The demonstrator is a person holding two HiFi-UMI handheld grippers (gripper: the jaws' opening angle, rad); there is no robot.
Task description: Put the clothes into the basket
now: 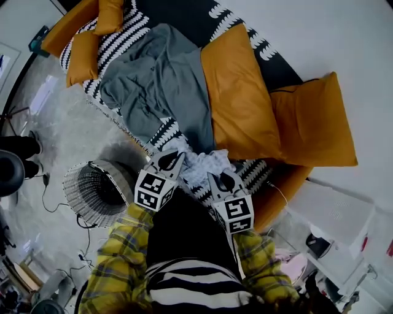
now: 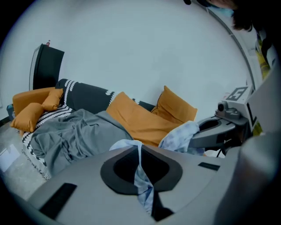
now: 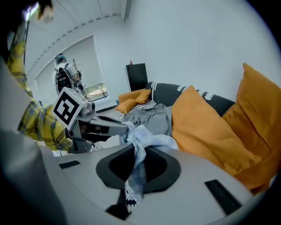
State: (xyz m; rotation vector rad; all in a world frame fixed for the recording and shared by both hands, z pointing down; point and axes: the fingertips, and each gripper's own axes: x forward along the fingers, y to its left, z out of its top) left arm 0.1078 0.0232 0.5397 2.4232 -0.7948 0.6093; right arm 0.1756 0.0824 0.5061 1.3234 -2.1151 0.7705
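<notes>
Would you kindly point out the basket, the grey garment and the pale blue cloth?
basket (image 1: 80, 187), head view, on its ribbed side wall.
grey garment (image 1: 156, 80), head view, on its middle folds.
pale blue cloth (image 1: 198, 164), head view, on its bunched middle.

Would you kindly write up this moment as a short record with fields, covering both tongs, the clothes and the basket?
left tongs: shut on the pale blue garment
right tongs: shut on the same garment, beside the left tongs
grey garment: spread on the sofa, untouched
orange cushions: on the sofa, next to the grey garment
basket: beside the sofa, on the person's left; no clothes seen in it
task state: neither garment in the basket yet
</notes>
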